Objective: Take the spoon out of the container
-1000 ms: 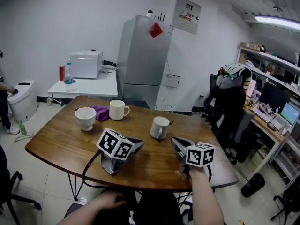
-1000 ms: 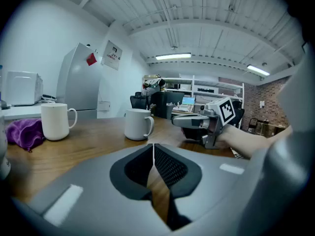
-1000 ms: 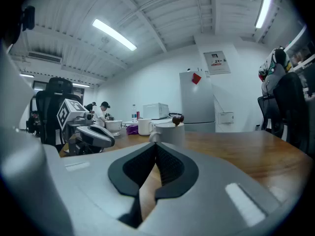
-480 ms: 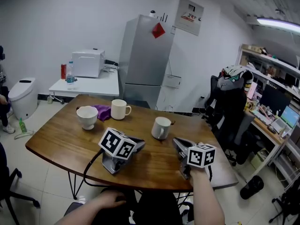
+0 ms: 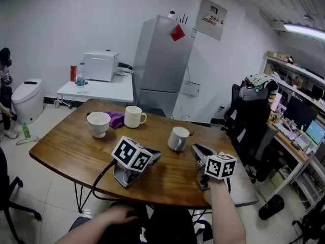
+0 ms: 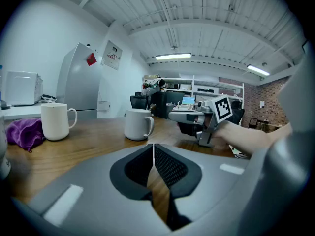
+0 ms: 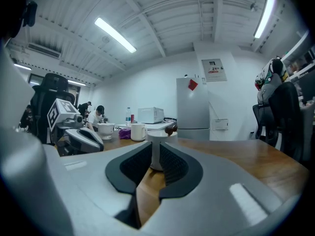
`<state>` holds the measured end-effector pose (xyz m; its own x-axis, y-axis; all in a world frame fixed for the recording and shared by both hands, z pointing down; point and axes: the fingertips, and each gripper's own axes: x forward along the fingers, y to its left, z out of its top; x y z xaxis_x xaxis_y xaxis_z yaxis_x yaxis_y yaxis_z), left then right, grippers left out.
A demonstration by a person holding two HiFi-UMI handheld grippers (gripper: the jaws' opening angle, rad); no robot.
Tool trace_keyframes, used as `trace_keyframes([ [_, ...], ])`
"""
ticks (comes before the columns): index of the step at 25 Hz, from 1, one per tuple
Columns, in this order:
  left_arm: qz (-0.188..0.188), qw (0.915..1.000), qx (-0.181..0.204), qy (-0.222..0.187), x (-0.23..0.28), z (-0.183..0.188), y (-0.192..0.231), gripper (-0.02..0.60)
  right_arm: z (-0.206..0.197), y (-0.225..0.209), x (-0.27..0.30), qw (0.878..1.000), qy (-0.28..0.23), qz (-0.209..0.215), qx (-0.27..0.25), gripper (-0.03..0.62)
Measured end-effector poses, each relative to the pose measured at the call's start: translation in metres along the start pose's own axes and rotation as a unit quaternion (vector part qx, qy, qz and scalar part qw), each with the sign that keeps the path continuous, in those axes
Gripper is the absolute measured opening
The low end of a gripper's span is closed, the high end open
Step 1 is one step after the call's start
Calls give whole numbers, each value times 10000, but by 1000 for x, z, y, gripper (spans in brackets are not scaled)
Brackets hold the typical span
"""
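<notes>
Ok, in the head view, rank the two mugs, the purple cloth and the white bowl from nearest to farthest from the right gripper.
From the right gripper, fingers opening with nothing between them:
1. The near mug, just ahead to its left.
2. The far mug, farther left, toward the back edge.
3. The purple cloth, left of that mug.
4. The white bowl, farthest left.

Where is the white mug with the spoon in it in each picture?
Head view: the mug stands right of the table's middle, spoon sticking out.
Left gripper view: mug near the centre, right of the other mug.
Right gripper view: mug low centre, spoon at its rim.
Shared landmark: the grey fridge behind the table in all three.
</notes>
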<state>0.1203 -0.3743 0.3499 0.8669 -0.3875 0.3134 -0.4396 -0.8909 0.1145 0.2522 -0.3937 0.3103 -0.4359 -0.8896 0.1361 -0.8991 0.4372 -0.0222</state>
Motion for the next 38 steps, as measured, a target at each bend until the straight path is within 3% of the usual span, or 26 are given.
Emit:
trace_keyframes([
  [8,4,10000,-9,9,0,0,0,12,22,-24,25,9957,-205,-333,839,166],
  [13,7,10000,-6,11,-1,0,1,12,28,-23,43,9896,-273,-457,1333,170],
  [16,8,10000,-10,5,0,0,0,12,29,-29,49,9875,-173,-792,1349,167],
  [17,6,10000,-10,5,1,0,-1,12,30,-33,49,9863,-169,-930,1353,135],
  [18,5,10000,-9,4,1,1,-1,12,31,-35,48,9849,-191,-1044,1364,62],
  [19,4,10000,-8,5,1,0,-1,12,32,-37,47,9840,-224,-1116,1374,49],
  [38,4,10000,-5,3,0,-1,0,12,110,-41,3,9810,-1246,-902,1184,43],
])
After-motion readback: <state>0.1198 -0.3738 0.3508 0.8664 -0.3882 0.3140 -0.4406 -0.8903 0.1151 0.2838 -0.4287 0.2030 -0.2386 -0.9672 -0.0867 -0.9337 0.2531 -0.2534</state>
